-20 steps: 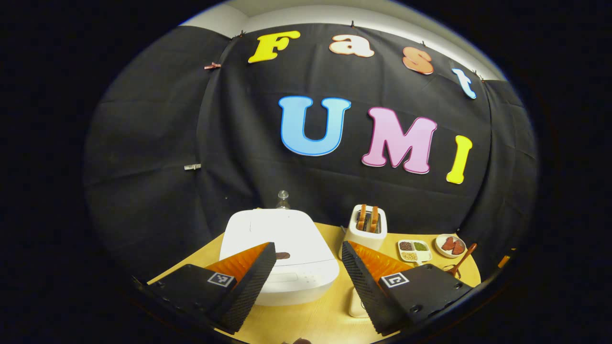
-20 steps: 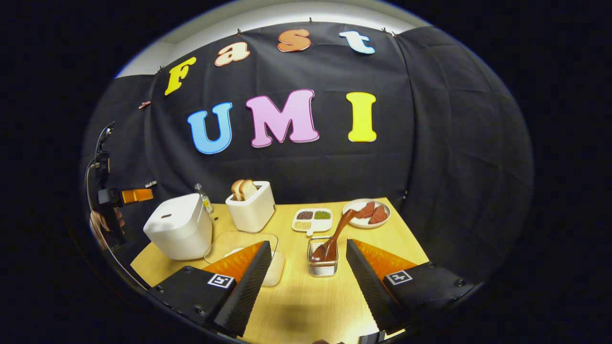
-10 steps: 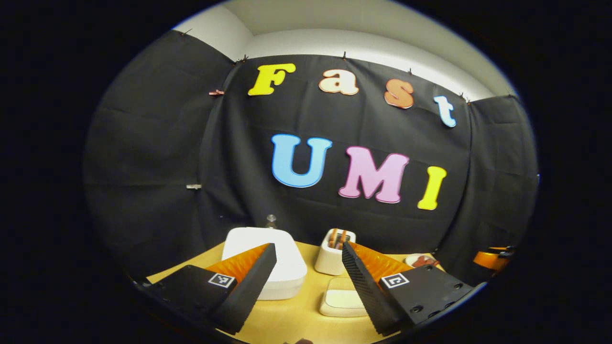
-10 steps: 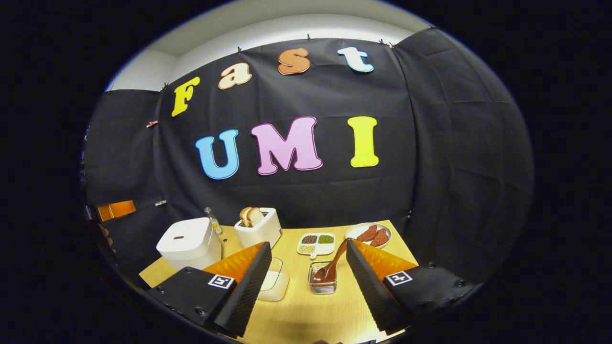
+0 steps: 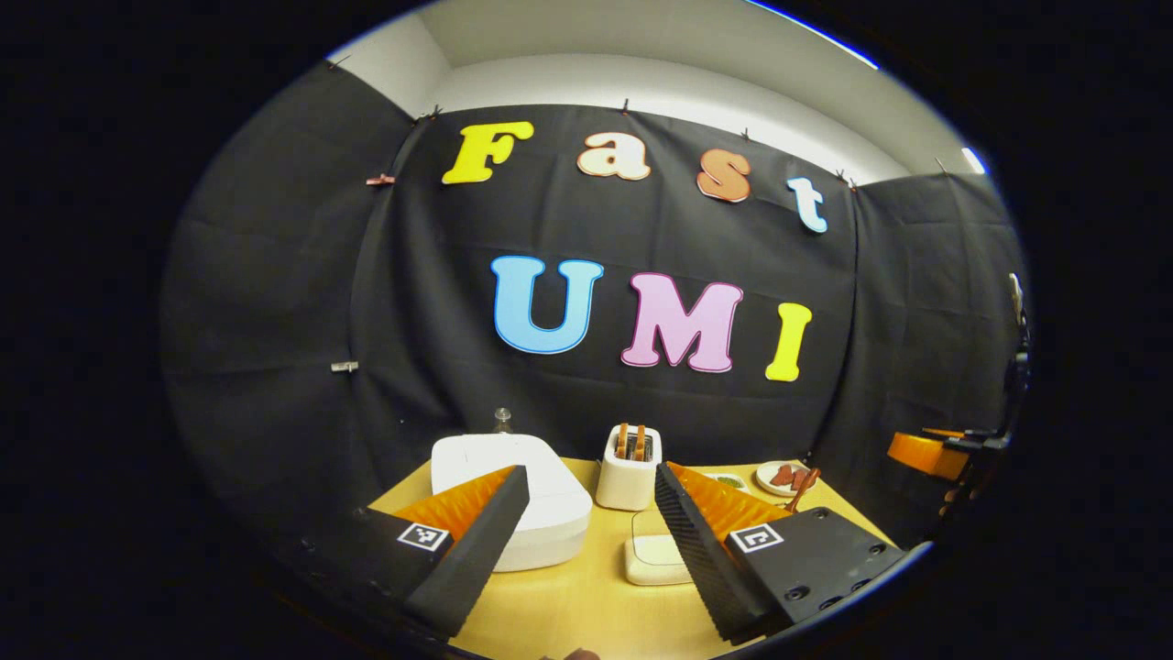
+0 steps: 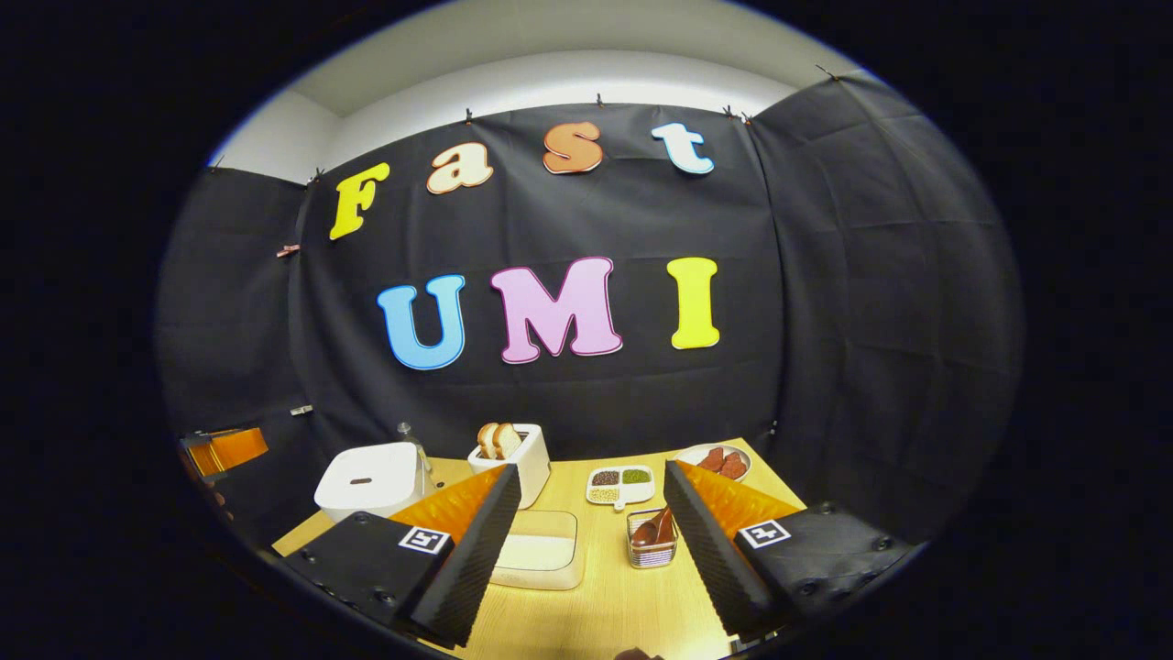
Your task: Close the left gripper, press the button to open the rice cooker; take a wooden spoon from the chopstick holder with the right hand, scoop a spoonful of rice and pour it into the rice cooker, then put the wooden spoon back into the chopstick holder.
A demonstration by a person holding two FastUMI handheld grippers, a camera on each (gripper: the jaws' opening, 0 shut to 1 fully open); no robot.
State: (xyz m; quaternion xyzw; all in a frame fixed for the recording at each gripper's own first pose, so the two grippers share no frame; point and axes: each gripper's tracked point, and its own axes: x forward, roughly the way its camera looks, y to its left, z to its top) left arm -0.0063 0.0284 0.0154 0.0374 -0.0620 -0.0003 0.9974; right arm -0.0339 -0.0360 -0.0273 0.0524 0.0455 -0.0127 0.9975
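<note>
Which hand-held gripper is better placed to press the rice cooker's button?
The left hand-held gripper, probably. In its view the rice cooker, lid down, sits just ahead beside its fingers. From the right hand-held gripper the cooker lies off to the side, with the chopstick holder nearer. The left is open, so it must close first.

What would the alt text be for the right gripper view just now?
The right tongs hang open above a yellow wooden table, holding nothing. Ahead between the fingers stand a clear square chopstick holder with a brown wooden spoon in it and a lidded clear rice box. A closed white rice cooker and white toaster sit farther left.
</note>
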